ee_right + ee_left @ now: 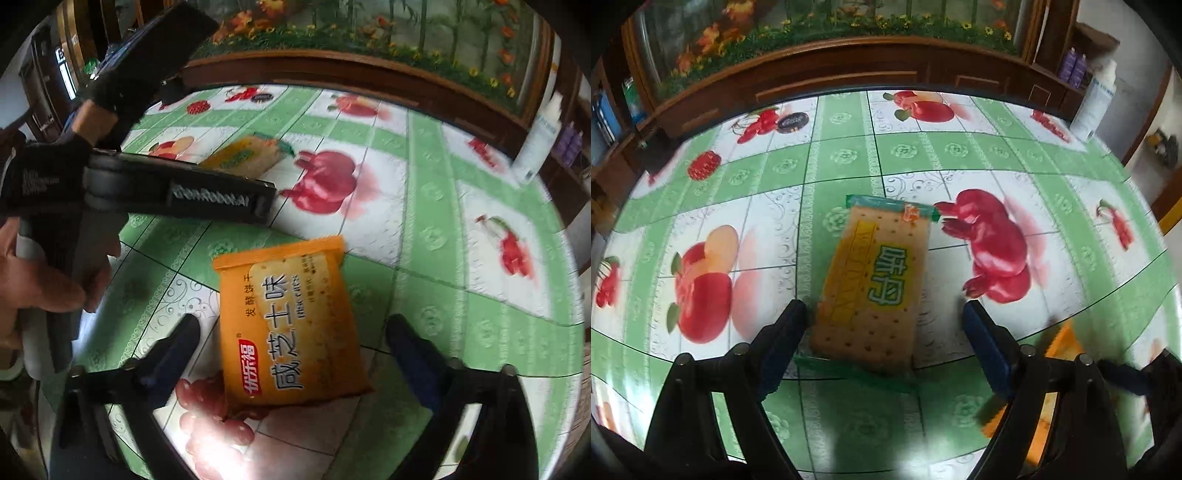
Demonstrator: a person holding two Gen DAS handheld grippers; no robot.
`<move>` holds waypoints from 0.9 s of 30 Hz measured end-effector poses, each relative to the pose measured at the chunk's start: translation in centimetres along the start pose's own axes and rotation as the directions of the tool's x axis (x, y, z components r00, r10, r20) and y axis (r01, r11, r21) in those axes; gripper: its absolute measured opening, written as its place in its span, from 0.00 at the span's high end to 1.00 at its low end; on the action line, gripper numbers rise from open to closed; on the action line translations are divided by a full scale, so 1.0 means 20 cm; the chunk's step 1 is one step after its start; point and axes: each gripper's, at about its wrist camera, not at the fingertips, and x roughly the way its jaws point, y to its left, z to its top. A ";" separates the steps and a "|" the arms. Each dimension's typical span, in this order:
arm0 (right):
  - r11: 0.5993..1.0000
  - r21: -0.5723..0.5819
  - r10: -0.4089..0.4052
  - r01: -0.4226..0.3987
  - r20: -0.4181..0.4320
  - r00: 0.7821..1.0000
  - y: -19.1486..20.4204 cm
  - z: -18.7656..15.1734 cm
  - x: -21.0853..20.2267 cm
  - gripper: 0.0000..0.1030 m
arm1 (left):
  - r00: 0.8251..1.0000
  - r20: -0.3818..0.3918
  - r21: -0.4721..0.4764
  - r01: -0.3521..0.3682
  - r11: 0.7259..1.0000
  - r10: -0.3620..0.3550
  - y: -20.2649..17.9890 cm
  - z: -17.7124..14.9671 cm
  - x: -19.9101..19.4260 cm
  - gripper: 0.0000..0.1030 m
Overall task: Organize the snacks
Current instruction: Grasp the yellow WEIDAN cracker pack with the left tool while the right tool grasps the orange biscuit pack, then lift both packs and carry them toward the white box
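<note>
Left claw (pixel 886 314) open around cracker packet (pixel 875 280), right claw (pixel 291 328) open around orange packet (pixel 288 328)

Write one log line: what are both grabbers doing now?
left gripper: open over cracker pack | right gripper: open over orange biscuit bag | both snacks lying on table, not held

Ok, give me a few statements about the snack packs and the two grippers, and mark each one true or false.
1. The left gripper has its jaws open around the green-edged cracker pack. True.
2. The orange cracker pack is lifted off the tablecloth. False: it lies flat on it, between the open jaws of the right gripper.
3. A white bottle stands near the table's far edge. True.
4. Both packs are stacked together. False: they lie apart.
5. The tablecloth is plain blue. False: green and white with fruit prints.
</note>
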 end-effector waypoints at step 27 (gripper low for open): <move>0.995 -0.002 0.095 -0.095 0.088 0.992 0.26 -0.42 -0.44 0.32 | 0.984 0.121 -0.127 -0.119 0.985 0.134 0.08 -0.83 -0.81 0.51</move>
